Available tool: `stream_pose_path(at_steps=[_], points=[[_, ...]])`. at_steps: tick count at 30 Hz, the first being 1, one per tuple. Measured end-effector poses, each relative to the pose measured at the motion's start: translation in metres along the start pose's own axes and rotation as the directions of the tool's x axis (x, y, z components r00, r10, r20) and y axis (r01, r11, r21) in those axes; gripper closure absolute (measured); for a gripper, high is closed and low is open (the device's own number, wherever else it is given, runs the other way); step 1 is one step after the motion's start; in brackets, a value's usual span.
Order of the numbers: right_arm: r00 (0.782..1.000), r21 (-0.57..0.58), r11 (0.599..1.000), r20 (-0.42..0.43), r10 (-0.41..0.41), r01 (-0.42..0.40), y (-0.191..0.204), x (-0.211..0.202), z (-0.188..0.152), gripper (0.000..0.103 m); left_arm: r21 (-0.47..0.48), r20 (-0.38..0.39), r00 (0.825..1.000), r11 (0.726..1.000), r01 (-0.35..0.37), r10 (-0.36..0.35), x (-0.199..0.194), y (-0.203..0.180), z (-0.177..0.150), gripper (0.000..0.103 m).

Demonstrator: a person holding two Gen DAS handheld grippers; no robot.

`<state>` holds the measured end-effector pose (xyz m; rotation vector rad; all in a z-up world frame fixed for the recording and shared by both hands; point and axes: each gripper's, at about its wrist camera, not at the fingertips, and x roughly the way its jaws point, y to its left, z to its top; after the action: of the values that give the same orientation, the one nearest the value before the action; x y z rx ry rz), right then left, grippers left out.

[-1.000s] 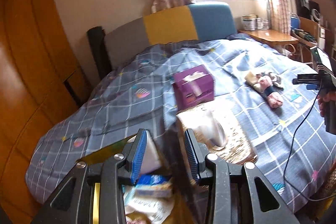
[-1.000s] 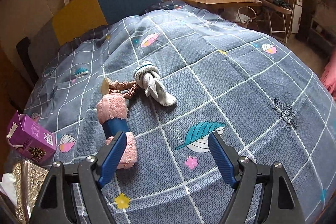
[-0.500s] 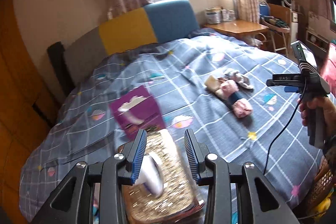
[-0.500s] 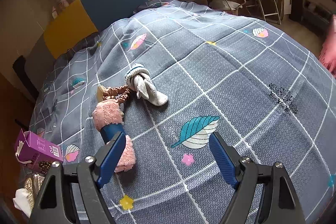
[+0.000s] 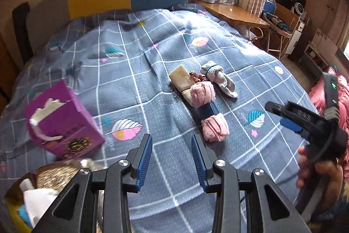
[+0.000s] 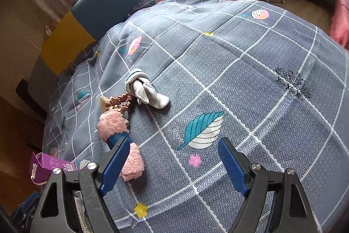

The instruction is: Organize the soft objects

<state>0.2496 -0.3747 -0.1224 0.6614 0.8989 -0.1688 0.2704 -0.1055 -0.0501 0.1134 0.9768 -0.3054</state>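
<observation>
Bed: grey-blue quilted cover with white grid lines and leaf motifs (image 5: 135, 88).
Soft objects: pink fluffy roll with navy band (image 5: 208, 111), brown satin scrunchie (image 6: 118, 102), knotted grey-white sock (image 6: 145, 92), beige cloth piece (image 5: 181, 80) — clustered mid-cover, touching one another.
Left gripper (image 5: 171, 158): jaws partly apart, nothing between them — over bare cover near the foot edge.
Right gripper (image 6: 172, 165): jaws wide, empty; left finger beside the pink roll.
Box: purple torn-open cardboard carton (image 5: 63, 123), left edge.

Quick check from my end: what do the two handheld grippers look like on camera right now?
Both grippers, left and right, have black angular frames with silver screws and ribbed blue finger pads. From the left camera, the right unit's black body carries a small green light.
</observation>
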Motion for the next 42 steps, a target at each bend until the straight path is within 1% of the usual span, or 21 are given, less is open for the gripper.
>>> stream_pose_path(at_steps=[2,4,6,8,9,15,17,19,20,21,23,24,25,28,30,32,35,39,41,42], points=[[1.000,0.008,1.000,-0.005,0.007,-0.007,-0.001,0.000,0.000,0.019,-0.029,-0.032,0.999,0.999,0.027,-0.028,0.019,-0.002,0.008,0.066],[1.000,0.016,1.000,-0.013,0.015,-0.015,-0.002,0.001,0.000,0.019,-0.073,-0.050,0.996,0.995,0.073,-0.077,0.036,-0.006,0.017,0.066],[0.999,0.019,1.000,-0.024,0.024,-0.024,-0.002,0.002,0.000,0.019,-0.075,-0.055,0.995,0.994,0.080,-0.084,0.051,-0.015,0.024,0.064],[0.999,0.024,0.999,-0.037,0.029,-0.028,-0.002,0.004,0.000,0.019,-0.070,-0.073,0.991,0.992,0.103,-0.108,0.066,-0.026,0.031,0.063],[0.999,0.026,0.999,-0.044,0.031,-0.029,-0.002,0.005,-0.001,0.019,-0.060,-0.086,0.990,0.993,0.104,-0.108,0.075,-0.033,0.033,0.061],[0.997,0.048,0.998,-0.063,0.044,-0.041,-0.006,0.008,-0.002,0.019,0.025,-0.135,0.990,0.999,0.038,-0.034,0.124,-0.066,0.045,0.061],[0.996,0.058,0.997,-0.075,0.052,-0.048,-0.007,0.010,-0.002,0.018,0.017,-0.160,0.987,0.999,0.031,-0.028,0.140,-0.069,0.048,0.061],[0.995,0.065,0.997,-0.080,0.054,-0.049,-0.008,0.012,-0.002,0.018,0.013,-0.167,0.986,1.000,0.021,-0.018,0.151,-0.073,0.048,0.051],[0.995,0.067,0.997,-0.082,0.054,-0.049,-0.008,0.013,-0.001,0.018,0.021,-0.167,0.986,1.000,0.017,-0.014,0.155,-0.075,0.048,0.041],[0.995,0.073,0.996,-0.082,0.055,-0.049,-0.009,0.013,-0.001,0.018,0.024,-0.170,0.986,1.000,0.008,-0.004,0.159,-0.076,0.047,0.040],[0.995,0.078,0.996,-0.082,0.055,-0.049,-0.009,0.013,-0.001,0.018,0.018,-0.184,0.983,1.000,-0.002,0.005,0.165,-0.076,0.044,0.040],[0.995,0.077,0.996,-0.083,0.054,-0.047,-0.009,0.013,-0.001,0.018,0.021,-0.190,0.982,1.000,0.006,-0.002,0.166,-0.076,0.042,0.055],[0.995,0.075,0.996,-0.083,0.052,-0.046,-0.009,0.014,-0.001,0.018,0.030,-0.187,0.982,0.999,0.015,-0.009,0.165,-0.076,0.039,0.063],[0.996,0.059,0.997,-0.077,0.044,-0.039,-0.008,0.014,-0.001,0.018,0.052,-0.138,0.990,0.999,0.012,-0.005,0.146,-0.072,0.030,0.064],[0.997,0.053,0.998,-0.072,0.041,-0.038,-0.007,0.013,-0.001,0.018,0.033,-0.109,0.994,0.999,0.020,-0.017,0.128,-0.063,0.024,0.065],[0.996,0.052,0.998,-0.076,0.038,-0.035,-0.007,0.015,-0.001,0.018,0.013,-0.097,0.995,1.000,0.016,-0.014,0.113,-0.053,0.016,0.066],[0.995,0.045,0.999,-0.091,0.034,-0.030,-0.007,0.018,-0.003,0.018,-0.025,-0.122,0.992,0.999,0.023,-0.026,0.098,-0.038,-0.001,0.069],[0.991,0.011,0.999,-0.126,0.037,-0.036,-0.001,0.025,-0.007,0.018,-0.084,-0.163,0.986,0.996,0.015,-0.028,0.084,-0.020,-0.024,0.069],[0.985,-0.023,0.998,-0.164,0.047,-0.052,0.006,0.032,-0.012,0.018,-0.120,-0.197,0.980,0.993,0.017,-0.040,0.083,-0.012,-0.037,0.069],[0.981,-0.046,0.997,-0.188,0.057,-0.066,0.012,0.037,-0.015,0.018,-0.124,-0.206,0.978,0.992,0.007,-0.033,0.082,-0.009,-0.043,0.069]])
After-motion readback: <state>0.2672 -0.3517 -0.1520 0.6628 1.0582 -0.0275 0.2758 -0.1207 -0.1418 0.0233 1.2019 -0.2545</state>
